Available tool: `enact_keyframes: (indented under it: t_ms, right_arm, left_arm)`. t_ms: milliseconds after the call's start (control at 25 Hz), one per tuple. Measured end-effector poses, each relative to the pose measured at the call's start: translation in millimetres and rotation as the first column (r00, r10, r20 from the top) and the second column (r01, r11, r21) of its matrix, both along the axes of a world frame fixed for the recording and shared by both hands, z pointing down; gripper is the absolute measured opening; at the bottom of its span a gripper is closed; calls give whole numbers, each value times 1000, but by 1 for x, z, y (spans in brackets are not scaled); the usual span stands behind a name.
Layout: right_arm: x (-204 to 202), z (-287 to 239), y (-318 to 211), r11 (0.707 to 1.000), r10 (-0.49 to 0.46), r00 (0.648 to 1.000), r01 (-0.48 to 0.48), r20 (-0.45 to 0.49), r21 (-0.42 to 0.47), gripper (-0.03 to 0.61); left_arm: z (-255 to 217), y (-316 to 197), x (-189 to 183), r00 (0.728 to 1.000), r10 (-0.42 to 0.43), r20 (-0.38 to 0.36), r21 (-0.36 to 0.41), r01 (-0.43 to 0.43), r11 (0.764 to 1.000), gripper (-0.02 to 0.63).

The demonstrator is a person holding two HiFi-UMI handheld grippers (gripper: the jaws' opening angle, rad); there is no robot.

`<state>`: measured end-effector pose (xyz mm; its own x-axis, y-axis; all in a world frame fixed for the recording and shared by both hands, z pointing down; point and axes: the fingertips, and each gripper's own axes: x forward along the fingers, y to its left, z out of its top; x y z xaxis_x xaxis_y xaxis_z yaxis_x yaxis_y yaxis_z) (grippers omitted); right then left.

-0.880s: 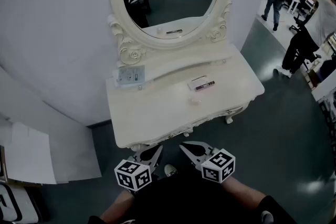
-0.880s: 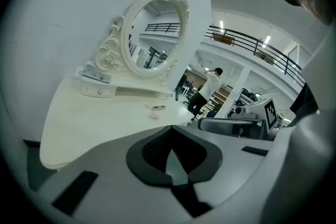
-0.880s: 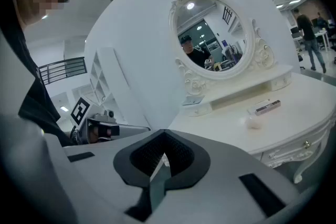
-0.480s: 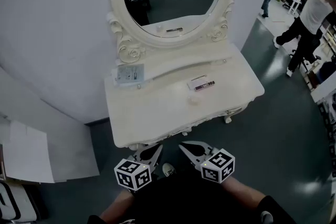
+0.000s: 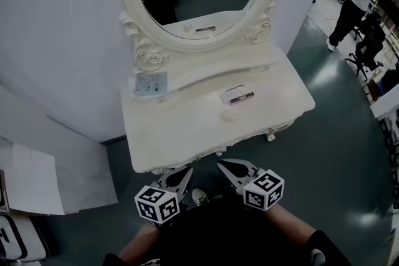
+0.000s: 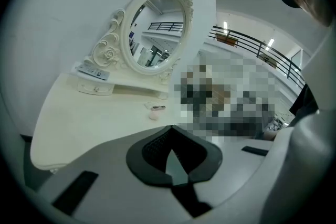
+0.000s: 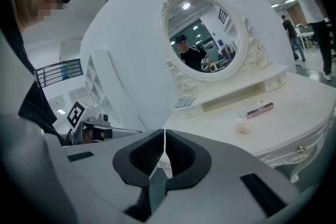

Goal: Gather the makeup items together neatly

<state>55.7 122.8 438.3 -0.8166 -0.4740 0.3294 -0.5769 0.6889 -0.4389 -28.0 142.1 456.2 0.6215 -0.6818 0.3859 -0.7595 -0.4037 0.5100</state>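
Jaws together, empty, left gripper (image 5: pixel 187 171), right gripper (image 5: pixel 220 164)

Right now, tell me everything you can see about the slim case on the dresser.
The case is small, flat and oblong, pale on top with a dark strip along its near edge; finer detail is too small to tell. It lies flat and slightly slanted on the cream dresser, right of centre, in front of the raised back shelf. Only the dresser top touches it; a small pale round item sits apart from it, nearer the front edge.
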Motion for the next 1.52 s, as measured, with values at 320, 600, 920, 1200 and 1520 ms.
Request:
enact_keyframes:
  t_ms: [320,600,920,1200,1520]
  right_arm:
    - [32,1,-47,1000,-3,999,3,-41,-9,32]
    - [54,16,-88,999,-50,996,49,-79,-8,32]
    - [83,58,-133,993,-113,970,119,-216,15,97]
    - [94,107,-173,963,-235,893,267,-384,29,130]
    - [82,154,-202,886,-401,764,463,-505,-3,180]
  left_arm:
    - [-2,-30,18,998,-47,29,5,47,999,9]
    - [6,-52,41,994,-80,68,-3,80,997,9]
    - [19,-62,62,986,-135,96,-55,141,989,9]
    - [31,-69,81,973,-199,114,-79,209,975,9]
    - [45,-75,94,946,-297,130,-105,311,945,9]
